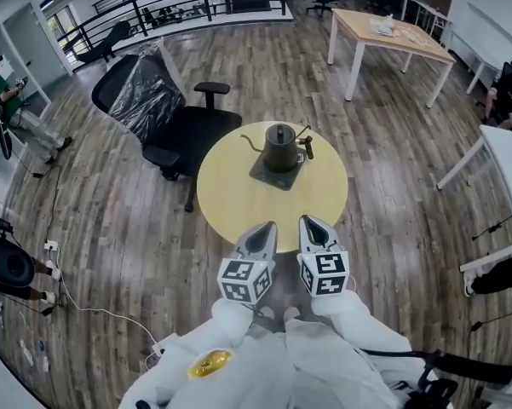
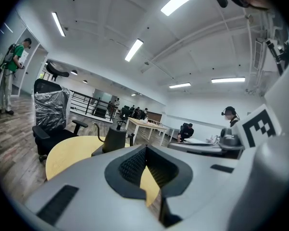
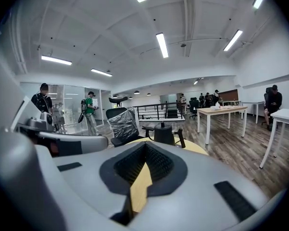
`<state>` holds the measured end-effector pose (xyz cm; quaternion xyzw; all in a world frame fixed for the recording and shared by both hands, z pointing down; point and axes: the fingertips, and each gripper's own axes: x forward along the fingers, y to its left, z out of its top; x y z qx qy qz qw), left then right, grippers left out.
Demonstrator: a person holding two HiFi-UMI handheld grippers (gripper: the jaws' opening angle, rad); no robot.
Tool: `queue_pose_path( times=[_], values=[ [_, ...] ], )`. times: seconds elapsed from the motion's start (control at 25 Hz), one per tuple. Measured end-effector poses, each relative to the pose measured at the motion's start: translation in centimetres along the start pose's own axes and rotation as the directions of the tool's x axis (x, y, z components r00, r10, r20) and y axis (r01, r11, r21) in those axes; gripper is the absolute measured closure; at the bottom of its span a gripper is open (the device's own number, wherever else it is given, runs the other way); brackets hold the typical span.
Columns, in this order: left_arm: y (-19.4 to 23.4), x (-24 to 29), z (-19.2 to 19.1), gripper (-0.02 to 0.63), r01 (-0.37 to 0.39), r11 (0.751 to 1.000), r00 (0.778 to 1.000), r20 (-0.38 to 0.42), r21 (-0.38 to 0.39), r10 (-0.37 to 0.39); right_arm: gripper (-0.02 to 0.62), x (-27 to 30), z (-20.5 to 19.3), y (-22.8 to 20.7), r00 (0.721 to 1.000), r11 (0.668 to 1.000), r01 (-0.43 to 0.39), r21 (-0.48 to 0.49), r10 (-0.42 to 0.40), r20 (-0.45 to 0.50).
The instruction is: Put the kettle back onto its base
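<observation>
Each gripper's cube shows black-and-white square markers, blocky patterns rather than letters. We hold the left gripper (image 1: 267, 227) and right gripper (image 1: 312, 221) side by side, close to our body at the table's (image 1: 230, 207) 6 o'clock edge, both pointing toward 12 o'clock, white sleeves (image 1: 362, 313) behind them. In each gripper view the fingertips meet with nothing between them, and only yellow tabletop shows through the gap lower down. The kettle (image 1: 280, 146) stands upright on its base (image 1: 267, 178) at 12 o'clock from the grippers, well apart from them, with its spout toward 9 o'clock and its handle toward 3 o'clock. A black office chair (image 1: 166, 113) stands at the table's 10 o'clock.
</observation>
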<state>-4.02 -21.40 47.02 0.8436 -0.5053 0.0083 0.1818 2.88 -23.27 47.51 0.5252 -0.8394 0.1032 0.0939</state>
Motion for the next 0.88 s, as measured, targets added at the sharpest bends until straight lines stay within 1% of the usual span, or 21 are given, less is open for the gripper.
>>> queue_pose_path(
  times=[0.12, 0.48, 0.88],
  values=[
    [-0.1, 0.1, -0.3, 0.604, -0.001, 1.000, 1.000, -0.004, -0.008, 0.001, 0.584, -0.1, -0.1, 0.1, 1.000, 1.000, -0.006, -0.010, 0.006, -0.002],
    [-0.5, 0.7, 0.6, 0.604, -0.004, 1.000, 1.000, -0.002, 0.027, 0.004, 0.584, 0.3, 0.6, -0.1, 1.000, 1.000, -0.005, -0.013, 0.005, 0.012],
    [0.1, 0.9, 0.8, 0.604, -0.015, 1.000, 1.000, 0.009, 0.010, 0.015, 0.584, 0.8, 0.3, 0.2, 1.000, 1.000, -0.009, -0.022, 0.009, -0.002]
  ],
)
